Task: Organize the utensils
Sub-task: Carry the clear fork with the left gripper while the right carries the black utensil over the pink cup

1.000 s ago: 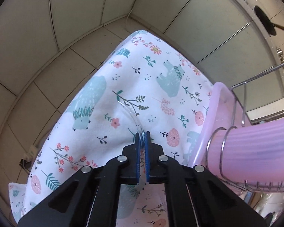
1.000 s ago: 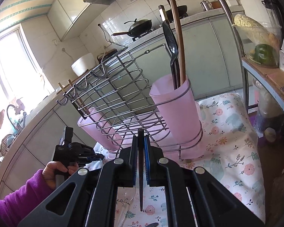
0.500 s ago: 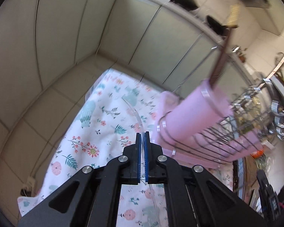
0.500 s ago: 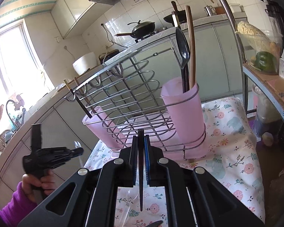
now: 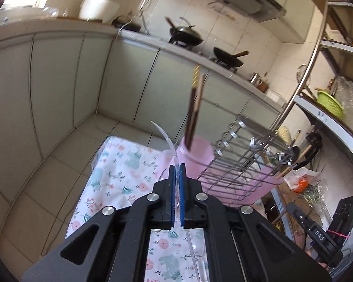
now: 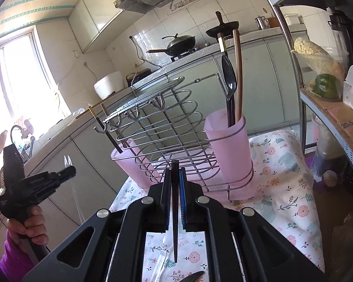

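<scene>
Here we see our left gripper (image 5: 176, 176) pinched on a clear plastic utensil (image 5: 167, 138), held in the air just in front of the near pink plastic cup (image 5: 196, 151) of the wire rack (image 6: 167, 127). Our right gripper (image 6: 175, 178) is clamped on a slim dark utensil (image 6: 175, 211), above the floral cloth (image 6: 284, 188). A dark spoon (image 6: 229, 82) stands in the other pink cup (image 6: 228, 150).

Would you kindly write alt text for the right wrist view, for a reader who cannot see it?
The right claw grips a thin dark utensil edge-on above a floral cloth. Ahead stands a wire rack with two pink cups; the right cup holds a black spoon and chopsticks. At left, a hand holds the left claw, which grips a clear fork.
</scene>
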Available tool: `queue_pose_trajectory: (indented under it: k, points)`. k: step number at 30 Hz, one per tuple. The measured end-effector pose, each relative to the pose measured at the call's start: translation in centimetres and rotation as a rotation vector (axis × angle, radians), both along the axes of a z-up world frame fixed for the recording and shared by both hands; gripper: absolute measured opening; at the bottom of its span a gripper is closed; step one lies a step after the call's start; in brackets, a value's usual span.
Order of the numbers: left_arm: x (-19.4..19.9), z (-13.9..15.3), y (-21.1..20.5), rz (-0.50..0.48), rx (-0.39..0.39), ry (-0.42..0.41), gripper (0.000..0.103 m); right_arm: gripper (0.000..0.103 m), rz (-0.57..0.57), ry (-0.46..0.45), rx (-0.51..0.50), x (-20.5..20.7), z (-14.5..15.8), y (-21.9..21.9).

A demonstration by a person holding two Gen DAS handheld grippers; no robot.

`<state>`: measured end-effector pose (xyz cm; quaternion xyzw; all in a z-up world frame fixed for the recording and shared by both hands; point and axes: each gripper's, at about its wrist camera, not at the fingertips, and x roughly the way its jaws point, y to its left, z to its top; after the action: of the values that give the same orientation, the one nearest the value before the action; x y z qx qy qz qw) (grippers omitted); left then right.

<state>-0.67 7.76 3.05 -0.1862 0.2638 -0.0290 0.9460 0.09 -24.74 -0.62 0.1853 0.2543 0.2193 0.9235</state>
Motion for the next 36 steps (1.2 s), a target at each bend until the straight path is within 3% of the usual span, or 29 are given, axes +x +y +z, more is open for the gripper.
queue_pose_trajectory:
  k: [18,29,36]
  points:
    - [-0.5,2.8,-2.1,-0.054,0.01,-0.102,0.002,0.006,-0.055,-0.062,0.002,0.4,2.3,-2.0]
    - [0.0,4.4,-3.1,-0.064,0.024,-0.167,0.002,0.006,-0.105,-0.151,-0.006,1.2,5.4,-3.7]
    - [0.7,4.7,-3.4,-0.06,0.016,-0.186,0.002,0.006,-0.181,-0.254,-0.015,1.5,8.7,-6.0]
